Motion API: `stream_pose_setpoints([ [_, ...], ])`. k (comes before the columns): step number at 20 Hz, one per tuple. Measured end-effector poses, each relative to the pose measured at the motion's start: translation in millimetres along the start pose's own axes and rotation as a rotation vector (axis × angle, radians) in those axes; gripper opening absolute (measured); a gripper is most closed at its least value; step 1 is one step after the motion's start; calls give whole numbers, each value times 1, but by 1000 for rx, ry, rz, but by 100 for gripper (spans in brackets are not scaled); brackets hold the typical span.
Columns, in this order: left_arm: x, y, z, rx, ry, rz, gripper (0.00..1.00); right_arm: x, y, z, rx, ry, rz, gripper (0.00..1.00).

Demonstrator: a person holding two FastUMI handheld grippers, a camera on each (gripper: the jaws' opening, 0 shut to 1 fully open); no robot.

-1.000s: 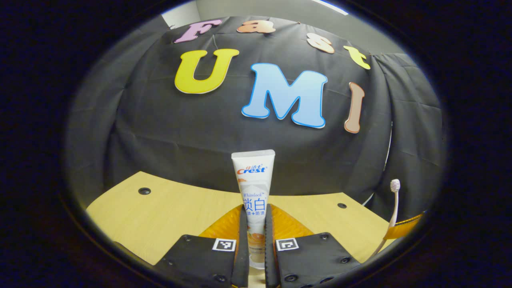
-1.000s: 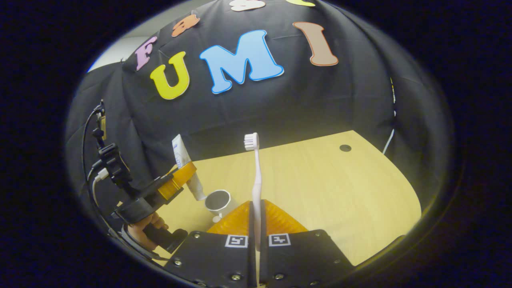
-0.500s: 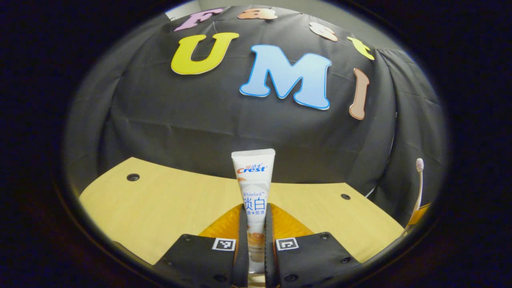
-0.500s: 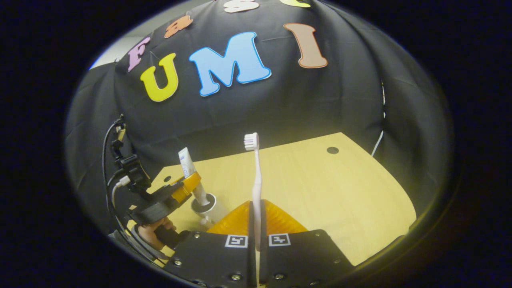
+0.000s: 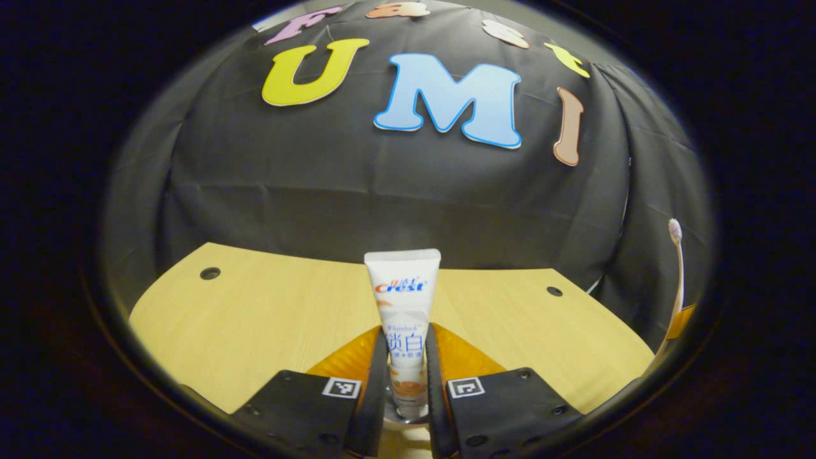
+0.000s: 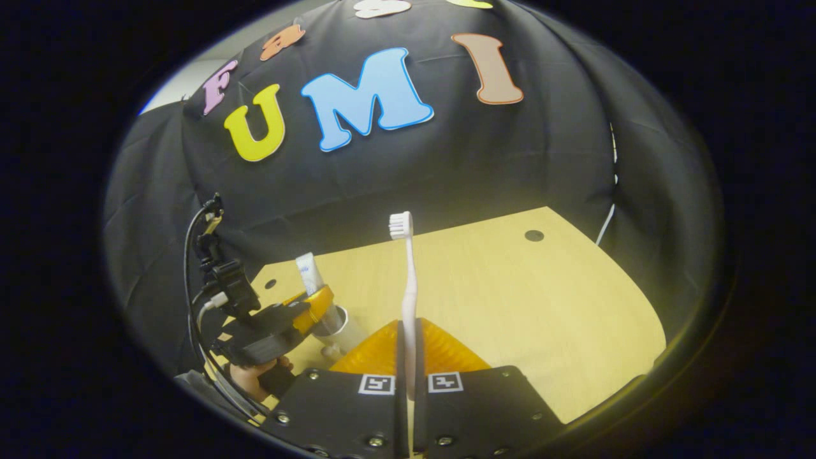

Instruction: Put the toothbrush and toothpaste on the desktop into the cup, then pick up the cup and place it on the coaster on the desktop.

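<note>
White toothpaste (image 5: 401, 299) stayed clamped in my left gripper (image 5: 406, 373); right gripper (image 6: 408, 357) pinched the toothbrush (image 6: 408, 287), cup (image 6: 336, 322) below the tube.

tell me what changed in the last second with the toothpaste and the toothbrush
The left gripper has carried the toothpaste from beside the cup down into its mouth, and its fingers look slightly parted now. The right gripper stays shut on the upright toothbrush, hardly moved above the desktop.
</note>
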State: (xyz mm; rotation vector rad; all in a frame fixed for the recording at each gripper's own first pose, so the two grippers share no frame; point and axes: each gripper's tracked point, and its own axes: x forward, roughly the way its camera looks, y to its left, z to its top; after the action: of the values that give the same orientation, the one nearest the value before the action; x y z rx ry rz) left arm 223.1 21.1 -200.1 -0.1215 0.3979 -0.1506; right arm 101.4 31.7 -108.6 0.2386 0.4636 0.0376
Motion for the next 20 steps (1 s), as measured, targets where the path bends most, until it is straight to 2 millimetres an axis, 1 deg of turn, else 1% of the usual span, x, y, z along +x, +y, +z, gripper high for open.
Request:
stream_pose_setpoints([
  [2, -6, 0, -3, -11, 21, 9, 46, -1, 1, -1, 5, 2, 8, 4],
  [3, -8, 0, -2, -16, 12, 7, 50, 0, 2, 0, 8, 2, 11, 4],
  [4, -14, 0, 2, -22, 7, 4, 58, 0, 3, 0, 10, 1, 15, 5],
  [5, -16, 0, 4, -22, 1, 6, 55, -1, 3, 0, 12, -1, 19, 5],
  [6, -21, 0, 5, -21, 0, 8, 60, -2, 4, 0, 13, -4, 24, 4],
  [7, -26, 1, 6, -28, 3, 10, 60, -1, 5, 2, 13, -5, 30, 4],
  [9, -39, 4, 7, -50, 7, 11, 72, 0, 9, 2, 13, -4, 46, 5],
  [10, -47, 3, 8, -63, 6, 10, 70, 2, 11, 4, 12, -4, 54, 4],
  [11, -55, 4, 10, -73, 4, 8, 70, 3, 14, 5, 10, -6, 64, 5],
  [13, -71, 10, 12, -88, 5, 22, 82, 7, 23, 7, 2, -12, 84, 5],
  [14, -81, 12, 13, -101, 5, 19, 78, 10, 27, 9, -5, -19, 96, 5],
  [17, -113, 29, 12, -133, 6, 69, 94, 16, 43, 16, -35, -33, 142, 5],
  [18, -122, 36, 10, -143, 9, 83, 94, 20, 52, 21, -48, -37, 158, 5],
  [19, -132, 41, 8, -155, 14, 95, 89, 25, 61, 25, -62, -45, 173, 5],
  [20, -141, 46, 6, -163, 18, 109, 94, 32, 68, 26, -72, -54, 192, 5],
])
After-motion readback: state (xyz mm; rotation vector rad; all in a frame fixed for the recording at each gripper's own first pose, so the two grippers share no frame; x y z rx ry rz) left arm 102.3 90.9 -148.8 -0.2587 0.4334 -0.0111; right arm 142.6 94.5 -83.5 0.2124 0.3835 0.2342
